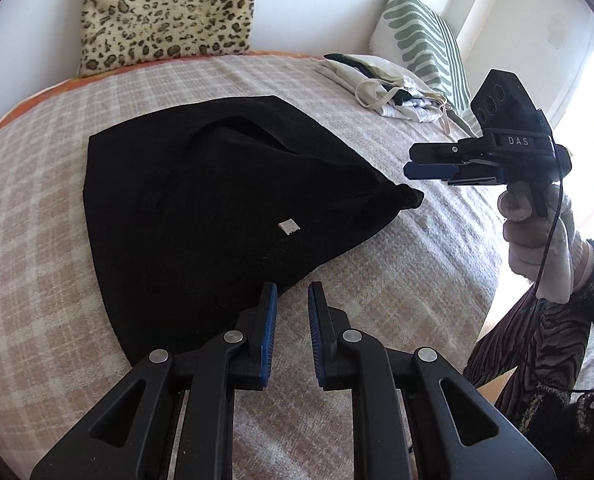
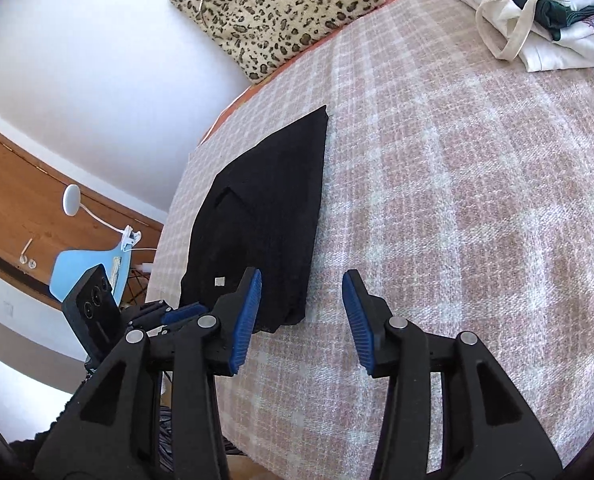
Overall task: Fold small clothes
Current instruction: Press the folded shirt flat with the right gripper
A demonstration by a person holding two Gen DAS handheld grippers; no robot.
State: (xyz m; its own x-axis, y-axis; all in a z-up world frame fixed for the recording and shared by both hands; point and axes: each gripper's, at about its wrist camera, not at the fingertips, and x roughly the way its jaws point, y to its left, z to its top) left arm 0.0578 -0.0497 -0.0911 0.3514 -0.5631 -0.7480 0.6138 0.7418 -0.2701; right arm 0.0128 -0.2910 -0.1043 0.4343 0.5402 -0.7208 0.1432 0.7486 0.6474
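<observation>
Both sets of fingers are spread, nothing in them. The left gripper (image 1: 292,300) hangs just off the near edge of the black garment (image 1: 201,200), lying partly folded on the checked blanket (image 1: 397,260). The right gripper (image 2: 301,300) has it at ten o'clock. Looks mid-fold; the bunched corner (image 1: 407,196) probably needs pinching and carrying across.

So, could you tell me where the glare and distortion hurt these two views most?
Left wrist view: the window at right is blown out behind the right gripper, and the black garment shows little fold detail. Right wrist view: light is even, but fisheye bulges the blanket and bends the wall.
</observation>
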